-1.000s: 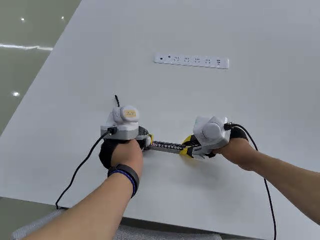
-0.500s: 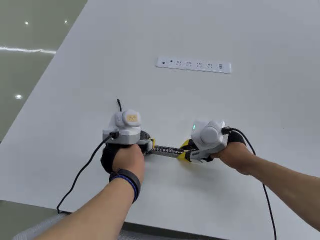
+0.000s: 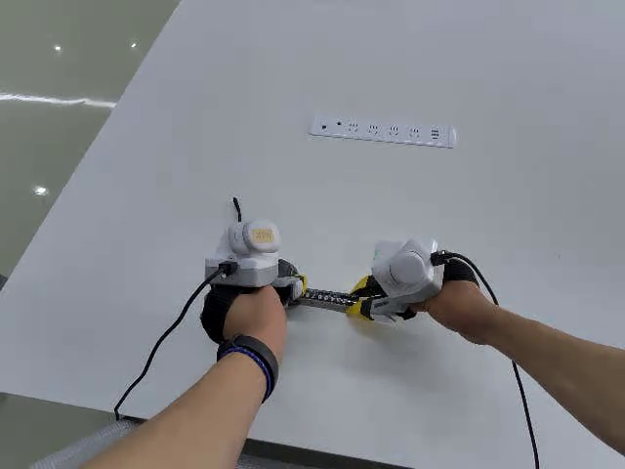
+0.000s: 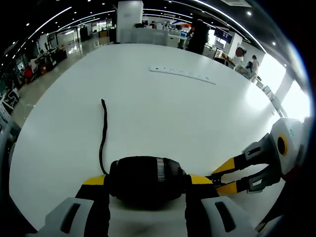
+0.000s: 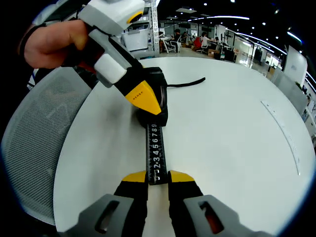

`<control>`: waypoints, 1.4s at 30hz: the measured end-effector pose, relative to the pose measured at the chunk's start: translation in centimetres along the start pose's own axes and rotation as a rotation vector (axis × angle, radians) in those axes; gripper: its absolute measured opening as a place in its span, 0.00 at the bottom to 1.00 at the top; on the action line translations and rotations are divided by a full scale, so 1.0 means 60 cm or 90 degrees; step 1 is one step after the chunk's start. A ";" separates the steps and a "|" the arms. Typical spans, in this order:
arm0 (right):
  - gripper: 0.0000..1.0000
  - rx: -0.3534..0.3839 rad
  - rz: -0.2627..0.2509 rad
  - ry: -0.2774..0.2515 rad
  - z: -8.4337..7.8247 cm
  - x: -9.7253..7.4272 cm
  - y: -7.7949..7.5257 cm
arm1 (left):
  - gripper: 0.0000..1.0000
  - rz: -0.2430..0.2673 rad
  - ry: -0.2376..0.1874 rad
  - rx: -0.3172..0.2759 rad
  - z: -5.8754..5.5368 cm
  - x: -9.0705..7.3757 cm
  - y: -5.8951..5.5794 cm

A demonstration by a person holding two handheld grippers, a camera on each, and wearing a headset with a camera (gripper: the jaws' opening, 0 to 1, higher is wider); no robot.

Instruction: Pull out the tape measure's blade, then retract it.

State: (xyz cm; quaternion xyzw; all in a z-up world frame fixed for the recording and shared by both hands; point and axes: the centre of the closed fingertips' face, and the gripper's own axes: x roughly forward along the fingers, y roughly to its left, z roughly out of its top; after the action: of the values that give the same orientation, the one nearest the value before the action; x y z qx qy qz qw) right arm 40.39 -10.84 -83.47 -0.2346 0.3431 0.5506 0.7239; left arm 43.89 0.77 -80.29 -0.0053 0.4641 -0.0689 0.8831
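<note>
1. Bench (image 3: pixel 244 117): broad, white, smooth matte top with a faint sheen from the ceiling lights.
2. Tape measure (image 4: pixel 148 170): sits near the bench's front edge. The case is black and rounded, rubbery-looking, with a pale band across its top. It rests on the bench surface.
3. Left tongs (image 4: pixel 147 179): closed onto the tape measure, one yellow-tipped jaw pressed to each flank of the case. In the head view the left tongs (image 3: pixel 289 286) sit just ahead of the person's left hand (image 3: pixel 249 313), which wears a dark glove and a black wristband (image 3: pixel 249 350) with a blue edge.
4. Blade (image 5: pixel 155 148): a short length is drawn out of the case mouth. It is a flat, narrow strip with a dark face and pale printed numerals, lying straight and low over the bench. In the head view it bridges the gap between the two tools.
5. Right tongs (image 5: pixel 158 177): pinched together on the blade's free end, with the yellow wedge tips meeting on either side of the strip. In the head view the right tongs (image 3: pixel 361 301) point toward the case, with the right hand (image 3: pixel 459 303) behind them.
6. Cord (image 4: pixel 102 133): thin, black and limp. It trails from the case across the bench, away from the person.
7. Power strip (image 3: pixel 383 130): long, white, slim plastic bar with a row of sockets, well apart from the work, farther back on the bench.
8. Chair back (image 5: pixel 44 143): grey woven mesh, at the bench edge in the right gripper view.
</note>
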 end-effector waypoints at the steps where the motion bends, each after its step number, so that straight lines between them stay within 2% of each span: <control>1: 0.15 0.000 0.000 0.000 0.000 0.000 0.000 | 0.59 0.001 -0.001 0.000 0.000 0.000 0.000; 11: 0.16 -0.008 -0.010 -0.005 -0.006 -0.007 -0.003 | 0.61 0.004 -0.010 -0.013 0.001 -0.002 0.001; 17: 0.16 0.010 -0.017 -0.010 -0.011 -0.011 -0.008 | 0.61 0.005 -0.012 -0.019 0.004 0.000 0.000; 31: 0.14 -0.001 -0.010 -0.015 -0.009 -0.009 -0.005 | 0.61 -0.002 -0.014 0.002 0.008 0.000 0.000; 34: 0.14 -0.002 -0.012 -0.015 -0.008 -0.007 -0.005 | 0.60 -0.004 -0.021 0.018 0.009 -0.003 -0.003; 42: 0.13 0.006 -0.013 -0.021 -0.004 -0.005 -0.003 | 0.58 -0.008 -0.015 0.020 0.008 -0.003 -0.004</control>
State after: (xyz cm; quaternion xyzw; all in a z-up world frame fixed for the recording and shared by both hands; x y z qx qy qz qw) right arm 40.44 -11.24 -83.40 -0.2255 0.3314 0.5453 0.7362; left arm 44.13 0.55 -79.84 0.0048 0.4526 -0.0816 0.8880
